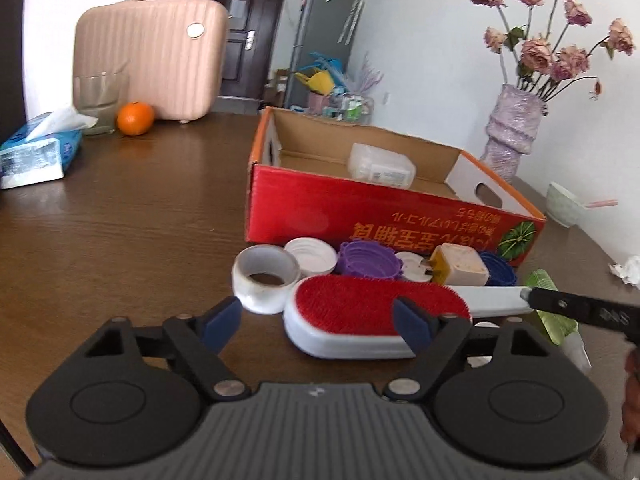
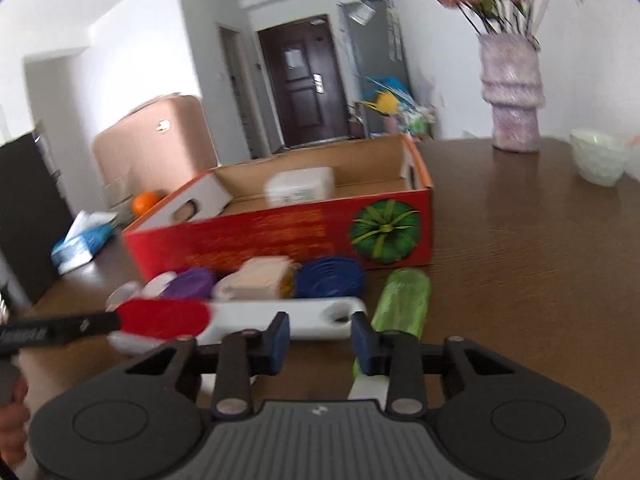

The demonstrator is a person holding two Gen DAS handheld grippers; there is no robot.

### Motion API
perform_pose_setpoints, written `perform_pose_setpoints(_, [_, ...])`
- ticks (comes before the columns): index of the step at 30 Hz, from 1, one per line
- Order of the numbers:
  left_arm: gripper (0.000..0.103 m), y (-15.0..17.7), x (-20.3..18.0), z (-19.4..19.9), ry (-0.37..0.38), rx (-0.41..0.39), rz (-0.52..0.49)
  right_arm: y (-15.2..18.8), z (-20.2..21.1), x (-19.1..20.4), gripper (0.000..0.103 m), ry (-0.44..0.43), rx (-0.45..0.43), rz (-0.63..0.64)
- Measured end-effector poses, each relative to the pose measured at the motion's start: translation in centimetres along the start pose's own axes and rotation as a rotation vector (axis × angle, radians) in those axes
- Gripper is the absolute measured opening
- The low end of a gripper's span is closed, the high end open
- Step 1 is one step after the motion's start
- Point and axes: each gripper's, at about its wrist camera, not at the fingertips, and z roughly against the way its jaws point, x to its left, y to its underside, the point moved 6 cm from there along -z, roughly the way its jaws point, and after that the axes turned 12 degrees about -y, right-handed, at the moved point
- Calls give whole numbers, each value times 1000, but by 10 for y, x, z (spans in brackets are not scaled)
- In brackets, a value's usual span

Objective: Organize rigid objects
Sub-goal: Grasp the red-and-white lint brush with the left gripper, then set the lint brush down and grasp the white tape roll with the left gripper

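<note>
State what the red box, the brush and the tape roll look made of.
Red box: corrugated cardboard, brown inside, with a printed, slightly glossy red outer face.
Brush: smooth white body, probably plastic, with a red pad that looks like short bristles or velvet.
Tape roll: translucent, milky film, likely plastic.

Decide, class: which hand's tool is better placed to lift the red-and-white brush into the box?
Probably the right: its tool sits at the brush handle's end. The left tool straddles the wide head.

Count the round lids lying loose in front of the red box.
3 clearly: a white lid beside the tape roll, a purple lid right of it, and a blue lid near the box's pumpkin corner. Others may hide behind the brush.
</note>
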Motion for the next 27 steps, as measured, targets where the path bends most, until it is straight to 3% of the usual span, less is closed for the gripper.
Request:
perform_pose_setpoints(3, [74,3,-1,-9,30,25,9,-8,-11,-13,18,38,28,3])
perform_pose_setpoints(10, [66,5,-1,-12,141,11,71,-5,-20,-17,16,50,82,48])
perform_pose_setpoints(15, [62,6,-4,-5,132,-12,47,-9,-24,-18,12,37,89,24])
perform_pose_setpoints(21, [48,3,-3,38,109,-82,8,-11,3,-2,12,40,-2,-8])
perform_pose_setpoints(22, [33,3,-4,48,153,-88,0,-12,12,4,3,20,-18,-4])
perform_pose_setpoints(23, [24,4,-6,59,212,-80,-4,-12,21,12,1,-56,-26,-18])
perform_pose_setpoints(24, [22,5,-9,71,259,-85,-2,-11,30,24,1,-134,-30,-38])
perform_pose_setpoints(25, [23,7,-14,85,280,-106,-13,-8,38,37,1,-149,-32,-12])
perform_pose_setpoints(27, [26,11,-18,104,225,-161,-51,-1,50,62,2,-89,-55,115])
